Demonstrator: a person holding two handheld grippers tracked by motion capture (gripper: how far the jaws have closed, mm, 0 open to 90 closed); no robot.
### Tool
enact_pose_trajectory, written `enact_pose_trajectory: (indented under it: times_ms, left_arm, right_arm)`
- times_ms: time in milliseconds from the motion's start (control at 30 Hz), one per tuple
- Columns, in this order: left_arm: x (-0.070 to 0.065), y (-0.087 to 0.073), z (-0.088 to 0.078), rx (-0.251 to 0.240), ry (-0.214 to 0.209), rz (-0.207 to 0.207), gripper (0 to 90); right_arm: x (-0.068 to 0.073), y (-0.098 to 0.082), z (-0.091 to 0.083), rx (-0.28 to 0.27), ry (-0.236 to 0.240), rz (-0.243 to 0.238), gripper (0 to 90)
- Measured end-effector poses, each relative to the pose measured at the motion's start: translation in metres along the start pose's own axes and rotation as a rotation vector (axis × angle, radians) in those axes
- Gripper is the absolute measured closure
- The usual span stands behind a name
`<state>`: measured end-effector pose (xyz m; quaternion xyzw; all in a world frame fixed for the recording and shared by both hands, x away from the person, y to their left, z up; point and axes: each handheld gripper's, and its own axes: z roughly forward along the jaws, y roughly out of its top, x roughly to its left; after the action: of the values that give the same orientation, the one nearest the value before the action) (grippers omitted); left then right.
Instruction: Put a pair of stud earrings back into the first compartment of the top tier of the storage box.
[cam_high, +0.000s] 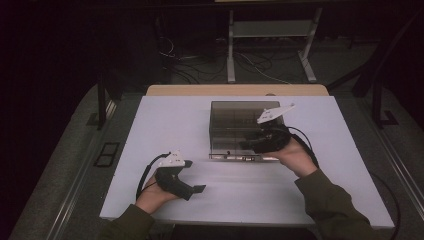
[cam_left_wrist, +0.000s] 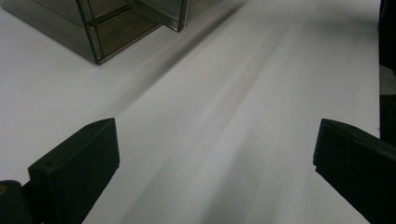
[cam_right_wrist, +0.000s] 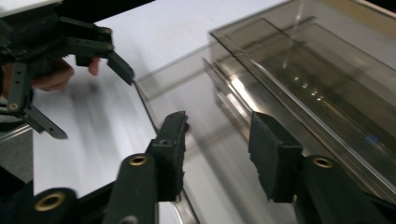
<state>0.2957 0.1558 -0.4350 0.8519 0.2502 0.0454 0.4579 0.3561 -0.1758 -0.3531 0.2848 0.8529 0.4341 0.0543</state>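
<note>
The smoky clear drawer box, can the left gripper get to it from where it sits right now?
Probably yes. The left gripper rests open on the white table, and only bare tabletop lies between it and the drawer box. The right gripper already works at its front.

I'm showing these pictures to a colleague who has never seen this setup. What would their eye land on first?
First, the smoky see-through box toward the far side of the white table, standing out against the dark room. Next, the right gripper at the box's near edge, jaws apart with nothing clamped between them. Last, the left gripper near the table's front left, open over bare tabletop.
</note>
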Motion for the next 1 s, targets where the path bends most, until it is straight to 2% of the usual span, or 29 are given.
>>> enact_pose_trajectory:
  times_ms: [100,500,800,933,1000]
  left_arm:
    - [-0.001,0.0,0.0,0.002,0.002,-0.001,0.0]
    - [-0.001,-0.001,-0.001,0.005,0.001,-0.003,0.0]
    - [0.0,-0.002,-0.001,0.004,0.002,-0.01,0.0]
    - [0.0,-0.002,-0.001,0.004,0.003,-0.01,0.0]
    - [0.0,-0.002,-0.001,0.007,0.003,-0.009,0.0]
  right_arm:
    - [-0.007,-0.012,-0.013,-0.002,-0.017,0.006,47.5]
    - [-0.026,-0.058,-0.069,-0.09,-0.082,0.053,29.3]
    - [-0.027,-0.094,-0.086,-0.135,-0.108,0.075,20.7]
    - [-0.023,-0.109,-0.085,-0.136,-0.109,0.077,19.2]
    - [-0.02,-0.115,-0.082,-0.119,-0.115,0.07,17.2]
